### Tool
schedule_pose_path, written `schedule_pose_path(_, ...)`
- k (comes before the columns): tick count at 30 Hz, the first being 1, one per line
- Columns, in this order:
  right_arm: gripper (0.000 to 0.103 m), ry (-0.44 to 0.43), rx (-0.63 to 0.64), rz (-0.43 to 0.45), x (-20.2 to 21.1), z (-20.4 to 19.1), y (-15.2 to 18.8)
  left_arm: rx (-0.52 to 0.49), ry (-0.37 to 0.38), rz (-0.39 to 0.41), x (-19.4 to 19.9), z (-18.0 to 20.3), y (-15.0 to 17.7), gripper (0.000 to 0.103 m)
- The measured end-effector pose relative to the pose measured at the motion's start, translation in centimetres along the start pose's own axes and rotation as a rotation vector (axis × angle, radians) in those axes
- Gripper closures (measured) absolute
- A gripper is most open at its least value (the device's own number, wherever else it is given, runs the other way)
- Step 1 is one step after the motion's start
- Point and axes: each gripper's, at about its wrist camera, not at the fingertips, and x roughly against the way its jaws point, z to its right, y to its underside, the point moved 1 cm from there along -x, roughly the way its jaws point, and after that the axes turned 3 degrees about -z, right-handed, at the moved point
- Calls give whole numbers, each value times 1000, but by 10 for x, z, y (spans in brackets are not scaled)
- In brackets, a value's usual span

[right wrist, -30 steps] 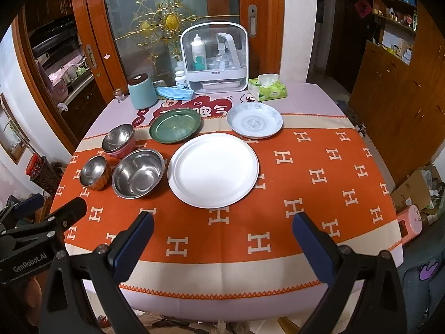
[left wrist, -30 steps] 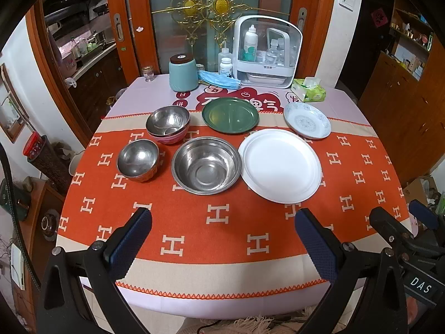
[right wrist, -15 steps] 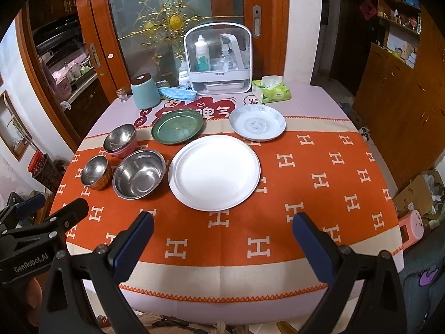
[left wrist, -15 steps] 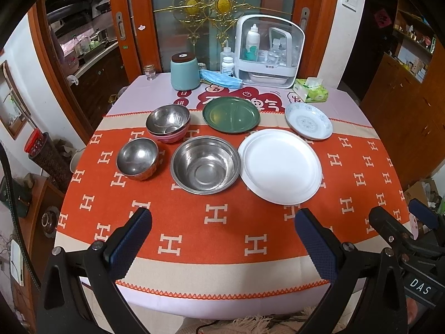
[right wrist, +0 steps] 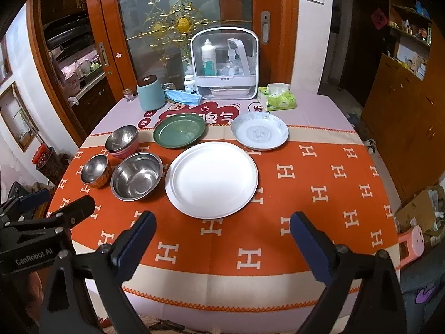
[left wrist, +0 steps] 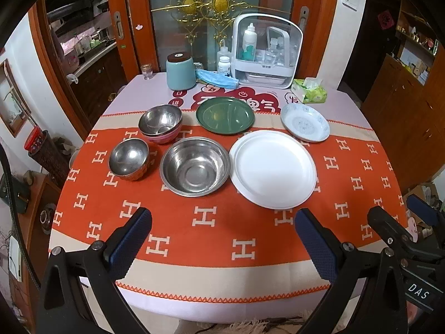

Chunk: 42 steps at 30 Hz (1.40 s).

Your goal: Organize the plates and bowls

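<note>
Left wrist view, and the left gripper [left wrist: 222,231] hangs over the near edge of the counter [left wrist: 217,239], fingers [left wrist: 130,242] spread wide, holding nothing; going left to right, the small steel bowl [left wrist: 128,158] sits beside the large steel bowl [left wrist: 195,165], whose rim just meets the big white plate [left wrist: 274,168]; behind them, a steel bowl nested in a pink bowl [left wrist: 160,123], then the green plate [left wrist: 224,114], then the patterned plate [left wrist: 304,122] farthest right; this view alone catches the right gripper's body at its lower right edge. Over to the right wrist view; the right gripper [right wrist: 222,233] is wide open and empty, well short of the white plate; here the left gripper appears at the left edge, and a pink object on the floor [right wrist: 411,243] shows beyond the counter's right side.
</note>
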Motion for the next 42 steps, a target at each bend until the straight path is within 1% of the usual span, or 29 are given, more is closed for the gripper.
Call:
schedule_pose_path(6,7,-18,37,8,-4,12,-1,-36,-87,38,3,15,-6,1)
schedule_pose_path(10,8,-41,57,10,-6,22,-3,-41,-106,56,8,17,-15,1)
schedule_pose_path(14,14,-45,63,6,-14,31,-7,-69,-130,91,14,21,-31,1)
schedule_pose_path(16,15,-41,53,0,-19,37,-10,-83,-132,99,15,21,-42,1)
schedule_pose_path(19,16,-25,31,-8,-28,48,-15,-107,-96,66,4,19,-63,1)
schedule_pose_path(21,21,-22,11,-27,-37,56,-19,-117,-78,52,-4,20,-74,1)
schedule_pose_path(23,25,-26,-9,-56,-47,65,-24,-127,-36,21,-21,19,-87,1)
schedule_pose_path(25,29,-24,-35,-88,-59,74,-29,-144,49,-27,-44,20,-101,1)
schedule_pose_path(26,30,-27,-47,-102,-65,78,-31,-153,77,-48,-55,20,-106,1)
schedule_pose_path(28,31,-42,-72,-134,-79,86,-35,-184,151,-85,-78,21,-116,1)
schedule_pose_path(29,32,-52,-84,-148,-86,89,-37,-204,165,-109,-95,23,-121,2)
schedule_pose_path(31,35,-64,-104,-182,-103,95,-41,-248,189,-150,-126,26,-130,7)
schedule_pose_path(32,38,-69,-118,-203,-112,97,-43,-257,200,-169,-139,28,-132,7)
schedule_pose_path(33,42,-77,-130,-223,-122,99,-45,-260,213,-200,-155,28,-135,10)
schedule_pose_path(35,47,-106,-155,-263,-141,101,-48,-252,252,-257,-181,27,-140,16)
schedule_pose_path(37,50,-130,-175,-299,-161,102,-51,-242,271,-319,-207,27,-144,24)
schedule_pose_path(38,52,-139,-183,-314,-170,103,-53,-245,279,-354,-222,28,-146,26)
schedule_pose_path(40,54,-157,-201,-352,-190,103,-55,-258,288,-405,-246,29,-146,40)
schedule_pose_path(42,55,-187,-223,-388,-209,103,-55,-268,292,-457,-270,31,-147,46)
